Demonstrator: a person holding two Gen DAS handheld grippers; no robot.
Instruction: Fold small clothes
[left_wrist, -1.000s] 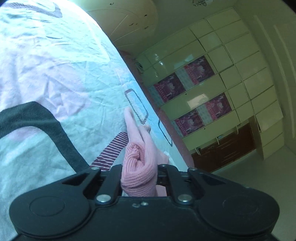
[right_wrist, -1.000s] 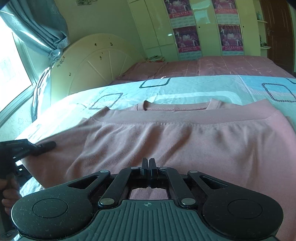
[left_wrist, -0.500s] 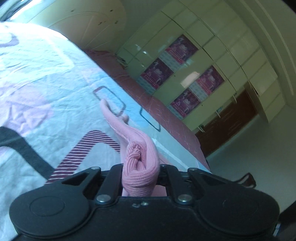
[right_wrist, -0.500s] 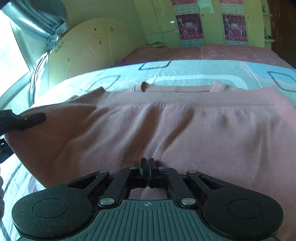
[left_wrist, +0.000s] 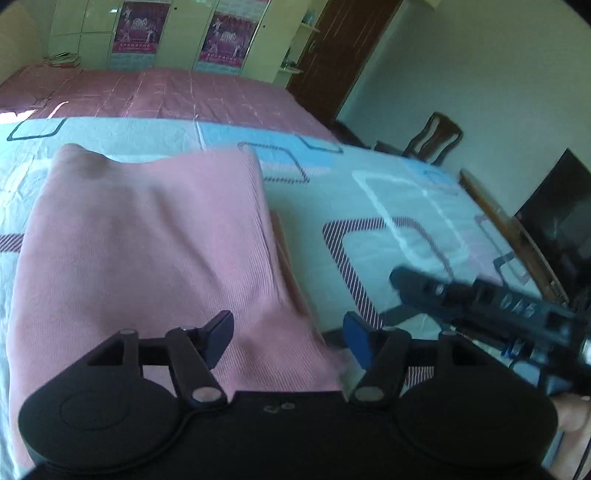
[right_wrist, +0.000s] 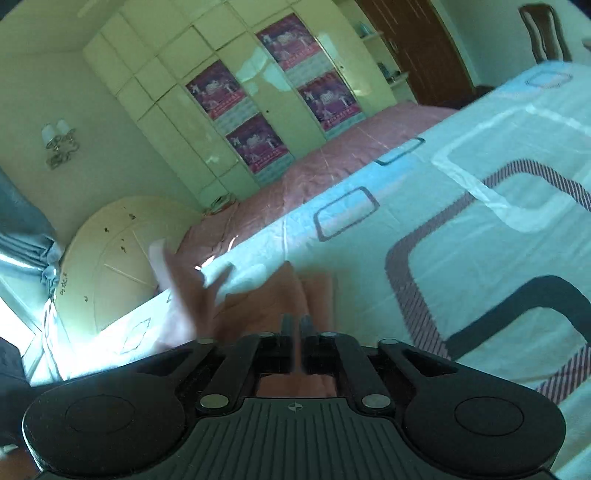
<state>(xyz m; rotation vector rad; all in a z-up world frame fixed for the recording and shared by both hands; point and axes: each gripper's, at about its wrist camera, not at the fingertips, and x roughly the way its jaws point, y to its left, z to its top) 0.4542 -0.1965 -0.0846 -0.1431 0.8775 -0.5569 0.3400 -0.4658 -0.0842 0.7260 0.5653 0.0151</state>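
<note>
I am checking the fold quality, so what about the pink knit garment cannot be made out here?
- Left wrist view: the near hem of the pink knit garment is hidden by the opening left gripper.
- Same view: its layers underneath are hidden by the top layer.
- Right wrist view: the garment is motion-blurred; its shape is unreadable. The opening right gripper covers the near part.
- Blurred right gripper: finger tips unclear.

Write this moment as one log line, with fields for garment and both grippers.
garment: pink top folded on bed | left gripper: opening, nothing held | right gripper: opening, pink cloth between jaws, blurred
</note>
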